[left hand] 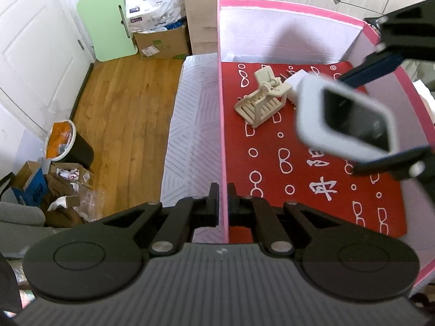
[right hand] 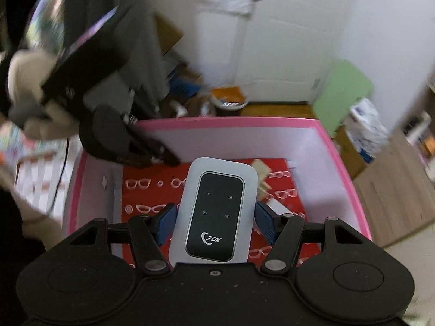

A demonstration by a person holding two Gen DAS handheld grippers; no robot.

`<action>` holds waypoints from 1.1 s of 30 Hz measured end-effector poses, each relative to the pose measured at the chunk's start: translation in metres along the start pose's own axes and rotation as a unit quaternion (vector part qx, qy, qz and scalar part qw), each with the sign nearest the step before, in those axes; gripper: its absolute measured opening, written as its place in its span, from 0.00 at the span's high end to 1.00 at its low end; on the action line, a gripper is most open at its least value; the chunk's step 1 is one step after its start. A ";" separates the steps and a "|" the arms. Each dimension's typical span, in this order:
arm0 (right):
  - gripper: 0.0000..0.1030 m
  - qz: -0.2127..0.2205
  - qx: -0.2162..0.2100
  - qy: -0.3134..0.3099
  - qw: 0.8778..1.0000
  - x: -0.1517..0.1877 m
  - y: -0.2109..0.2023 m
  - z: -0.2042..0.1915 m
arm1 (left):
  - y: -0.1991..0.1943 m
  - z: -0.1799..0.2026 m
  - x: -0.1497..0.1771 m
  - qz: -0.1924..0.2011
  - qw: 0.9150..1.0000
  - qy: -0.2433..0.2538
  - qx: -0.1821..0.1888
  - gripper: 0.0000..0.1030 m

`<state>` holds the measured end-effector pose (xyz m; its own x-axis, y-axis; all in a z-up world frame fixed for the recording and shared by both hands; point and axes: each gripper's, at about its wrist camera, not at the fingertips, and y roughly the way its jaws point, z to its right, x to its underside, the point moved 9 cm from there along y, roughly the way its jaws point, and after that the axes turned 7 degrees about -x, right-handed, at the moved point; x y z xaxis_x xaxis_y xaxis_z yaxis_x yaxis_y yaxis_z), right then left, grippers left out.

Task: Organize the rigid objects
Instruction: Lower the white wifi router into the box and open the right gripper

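Black tools with blue pads, perhaps ribbed.

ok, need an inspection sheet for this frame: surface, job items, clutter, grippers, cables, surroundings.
Surface: pink-rimmed box with red glasses-print liner on a grey patterned mat.
Job's things: white ZDX pocket router held above the box; beige claw clip and small white block lying on the liner.
Clutter: nothing seen in the box beyond these.
Grippers: left gripper shut on the box's wall; right gripper shut on the router.
Cables: thin black cable outside the box.
Surroundings: wood floor, white door, green board, cardboard boxes, bin.
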<state>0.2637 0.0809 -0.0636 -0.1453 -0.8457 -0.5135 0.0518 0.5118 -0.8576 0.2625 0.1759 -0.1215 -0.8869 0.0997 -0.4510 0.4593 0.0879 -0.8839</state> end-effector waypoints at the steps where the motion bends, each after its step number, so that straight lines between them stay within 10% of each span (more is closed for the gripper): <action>1: 0.34 -0.008 -0.007 -0.008 1.000 -0.001 0.006 -0.001 | 0.000 0.001 0.000 0.001 1.000 0.001 0.000 0.96; 18: 0.34 -0.093 -0.026 -0.111 0.989 -0.006 0.074 -0.001 | 0.001 -0.001 0.002 0.003 1.000 -0.005 0.005 0.96; 33: 0.29 0.123 0.081 0.044 0.988 0.013 -0.073 0.005 | -0.005 0.001 0.003 0.016 1.000 -0.004 0.006 0.95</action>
<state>0.2627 0.0317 -0.0081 -0.1931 -0.6784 -0.7089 0.2537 0.6634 -0.7039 0.2573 0.1748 -0.1188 -0.8725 0.0947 -0.4793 0.4863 0.0731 -0.8707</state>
